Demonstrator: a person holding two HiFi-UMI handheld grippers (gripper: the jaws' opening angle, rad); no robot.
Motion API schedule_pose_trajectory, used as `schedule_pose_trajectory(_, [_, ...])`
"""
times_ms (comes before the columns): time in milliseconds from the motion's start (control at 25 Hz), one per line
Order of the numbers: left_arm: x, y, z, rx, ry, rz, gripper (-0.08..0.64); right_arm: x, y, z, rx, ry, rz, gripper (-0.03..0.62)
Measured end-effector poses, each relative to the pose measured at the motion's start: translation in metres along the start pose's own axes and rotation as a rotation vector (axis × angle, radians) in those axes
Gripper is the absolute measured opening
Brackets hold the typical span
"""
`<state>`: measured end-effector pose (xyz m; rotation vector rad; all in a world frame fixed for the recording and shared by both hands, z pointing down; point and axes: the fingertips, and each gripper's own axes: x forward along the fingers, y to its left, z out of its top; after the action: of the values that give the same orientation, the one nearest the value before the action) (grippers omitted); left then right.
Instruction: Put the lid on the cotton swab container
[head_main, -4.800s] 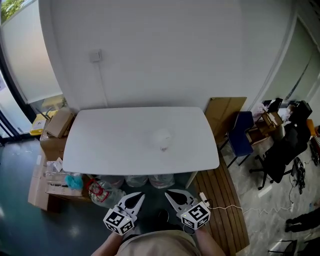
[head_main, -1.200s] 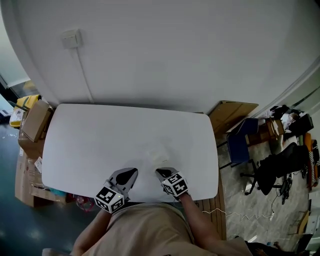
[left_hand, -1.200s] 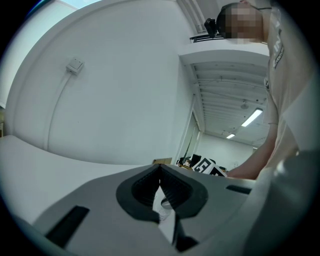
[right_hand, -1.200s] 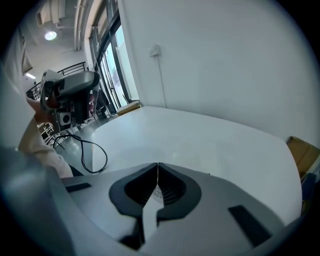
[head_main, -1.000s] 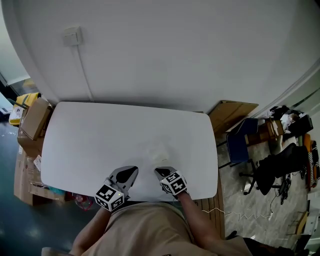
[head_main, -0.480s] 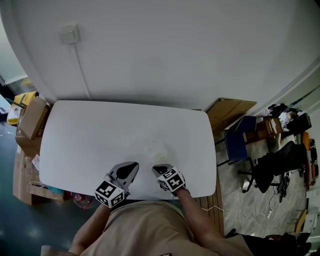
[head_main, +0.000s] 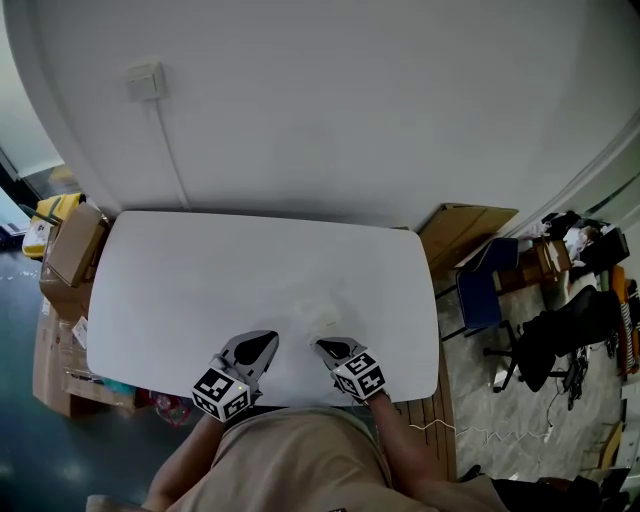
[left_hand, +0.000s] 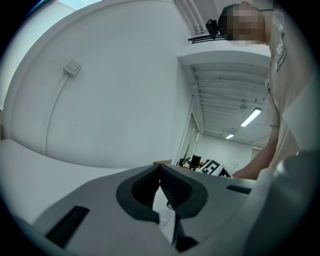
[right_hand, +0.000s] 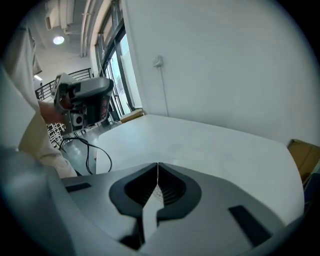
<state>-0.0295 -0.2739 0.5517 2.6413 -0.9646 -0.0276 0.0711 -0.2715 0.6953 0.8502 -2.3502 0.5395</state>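
Note:
A clear, pale cotton swab container (head_main: 317, 302) stands on the white table (head_main: 180, 270), near the front middle; it is faint and I cannot make out its lid apart from it. My left gripper (head_main: 270, 338) hovers over the table's front edge, just left of and nearer than the container. My right gripper (head_main: 319, 344) sits just in front of the container. Each gripper's jaws are pressed together with nothing between them, as the left gripper (left_hand: 160, 169) and right gripper (right_hand: 158, 166) views show. The right gripper view looks across bare tabletop (right_hand: 210, 150).
A white wall with a socket box (head_main: 146, 80) and cable rises behind the table. Cardboard boxes (head_main: 72, 245) stand at the table's left end. A blue chair (head_main: 478, 290), a flat board (head_main: 458, 225) and office clutter lie to the right.
Since 4.8 s ago both grippers have come forward from below the table's edge to over its front. In the last second they have barely shifted; both stay shut.

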Motion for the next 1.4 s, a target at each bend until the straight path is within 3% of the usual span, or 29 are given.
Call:
schedule_pose_trajectory(280, [0.0, 0.003, 0.017, 0.025, -0.025, -0.001, 0.014, -0.057, 0.001, 0.077, 0.034, -0.276, -0.024, 0.017])
schedule_pose_trajectory(640, [-0.003, 0.001, 0.089, 0.105, -0.115, -0.041, 0.014, -0.113, 0.022, 0.167, -0.094, -0.493, 0.006, 0.017])
schedule_pose_trajectory(960, [-0.012, 0.01, 0.117, 0.13, -0.14, -0.023, 0.014, -0.136, 0.039, 0.209, -0.182, -0.572, 0.005, 0.017])
schedule_pose_trajectory(1400, [-0.013, 0.01, 0.119, 0.14, -0.132, -0.029, 0.014, -0.137, 0.045, 0.212, -0.195, -0.568, 0.01, 0.017])
